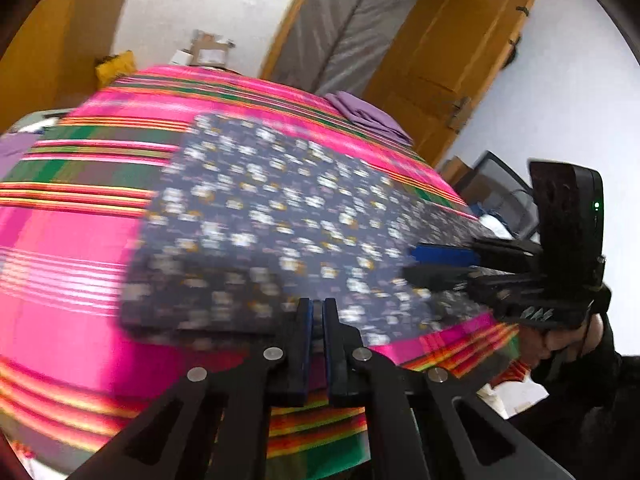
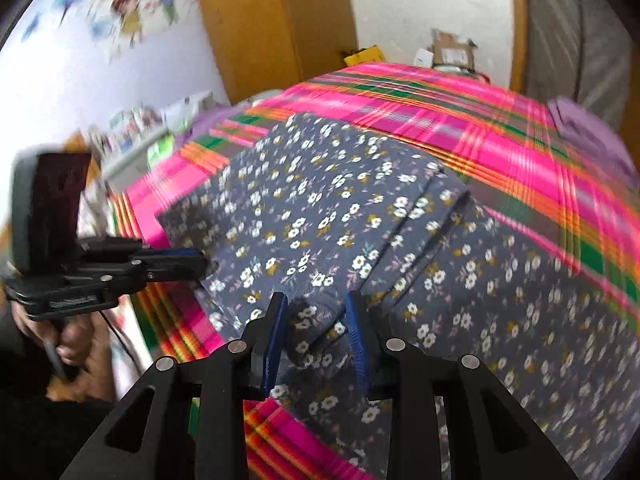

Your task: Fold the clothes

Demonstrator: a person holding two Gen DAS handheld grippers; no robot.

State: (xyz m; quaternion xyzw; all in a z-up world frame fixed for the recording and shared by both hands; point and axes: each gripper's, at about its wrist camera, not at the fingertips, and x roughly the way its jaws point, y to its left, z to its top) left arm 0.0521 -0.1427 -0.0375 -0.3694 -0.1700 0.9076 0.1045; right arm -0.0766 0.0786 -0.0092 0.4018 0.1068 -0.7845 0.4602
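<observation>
Plaid bedspread [image 2: 500, 128] | floral garment [image 2: 320, 216] folded | cardboard box [image 2: 452, 54] contents unclear

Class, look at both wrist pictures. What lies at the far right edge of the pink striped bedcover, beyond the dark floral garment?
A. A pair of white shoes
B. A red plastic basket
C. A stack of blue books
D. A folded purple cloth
D: a folded purple cloth rests on the pink striped bedcover past the dark navy floral garment; the right wrist view shows it there too.
</observation>
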